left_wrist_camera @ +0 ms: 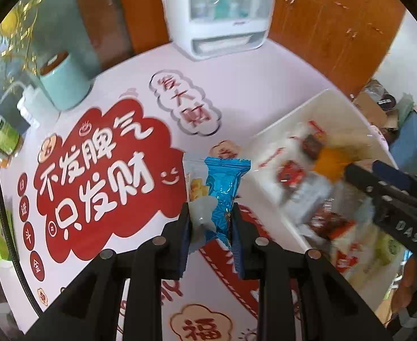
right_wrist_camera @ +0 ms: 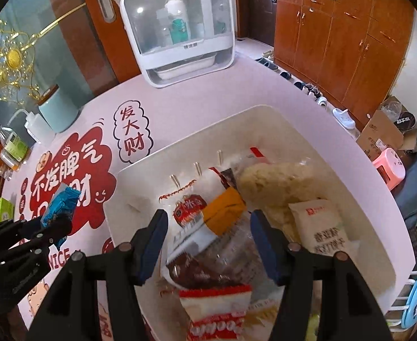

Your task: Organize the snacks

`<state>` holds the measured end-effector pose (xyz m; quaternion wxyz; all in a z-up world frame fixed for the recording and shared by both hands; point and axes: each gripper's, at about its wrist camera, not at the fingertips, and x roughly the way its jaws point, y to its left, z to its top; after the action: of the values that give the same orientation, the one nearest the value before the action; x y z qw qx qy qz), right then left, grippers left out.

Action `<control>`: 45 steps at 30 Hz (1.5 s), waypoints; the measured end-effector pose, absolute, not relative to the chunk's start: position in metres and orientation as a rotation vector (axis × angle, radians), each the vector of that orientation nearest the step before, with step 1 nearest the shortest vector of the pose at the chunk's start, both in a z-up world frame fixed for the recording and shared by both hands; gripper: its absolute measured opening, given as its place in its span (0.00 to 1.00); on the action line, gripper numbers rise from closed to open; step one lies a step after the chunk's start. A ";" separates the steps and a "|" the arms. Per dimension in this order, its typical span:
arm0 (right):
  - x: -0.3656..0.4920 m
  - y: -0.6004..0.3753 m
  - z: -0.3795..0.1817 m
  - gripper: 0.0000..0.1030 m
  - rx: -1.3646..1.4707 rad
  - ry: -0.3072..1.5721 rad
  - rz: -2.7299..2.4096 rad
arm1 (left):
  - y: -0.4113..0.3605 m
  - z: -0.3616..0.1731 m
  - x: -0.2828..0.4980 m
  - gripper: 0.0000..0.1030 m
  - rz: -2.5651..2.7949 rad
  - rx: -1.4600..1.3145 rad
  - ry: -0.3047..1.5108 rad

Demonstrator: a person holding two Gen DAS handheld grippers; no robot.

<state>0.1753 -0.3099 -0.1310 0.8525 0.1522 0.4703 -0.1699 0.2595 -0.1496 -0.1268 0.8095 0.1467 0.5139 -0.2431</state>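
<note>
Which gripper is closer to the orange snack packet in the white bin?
Right. The right gripper hangs open over the orange packet in the white bin; the left gripper is outside it, gripping a blue packet.

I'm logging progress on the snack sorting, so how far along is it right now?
Several packets already lie in the white bin. The left gripper is shut on the blue snack packet over the tablecloth, not yet binned. The right gripper hangs open above the orange-labelled packet.

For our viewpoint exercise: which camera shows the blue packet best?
Left wrist: the blue packet fills mid-frame, pinched in the left claw, wrapper creases plain. Right wrist shows it small at the left edge, partly hidden by that claw.
</note>
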 end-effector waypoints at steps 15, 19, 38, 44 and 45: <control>0.070 -0.366 -0.102 0.59 0.402 0.937 -0.473 | -0.230 -0.075 0.168 0.23 -0.719 0.387 0.990; 0.045 -0.379 -0.096 0.59 0.416 0.930 -0.498 | -0.248 -0.065 0.153 0.23 -0.732 0.391 0.972; 0.039 -0.383 -0.083 0.59 0.356 0.932 -0.394 | -0.270 -0.073 0.163 0.41 -0.566 0.310 0.987; 0.047 -0.382 -0.082 0.59 0.325 0.941 -0.358 | -0.266 -0.071 0.158 0.99 -0.496 0.300 0.948; 0.048 -0.381 -0.082 0.59 0.320 0.944 -0.353 | -0.266 -0.072 0.158 0.99 -0.492 0.302 0.959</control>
<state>0.0484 -0.3813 -0.0822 0.8634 0.1527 0.4504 -0.1683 0.1579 -0.2662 -0.0717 0.8474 0.1432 0.4550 -0.2334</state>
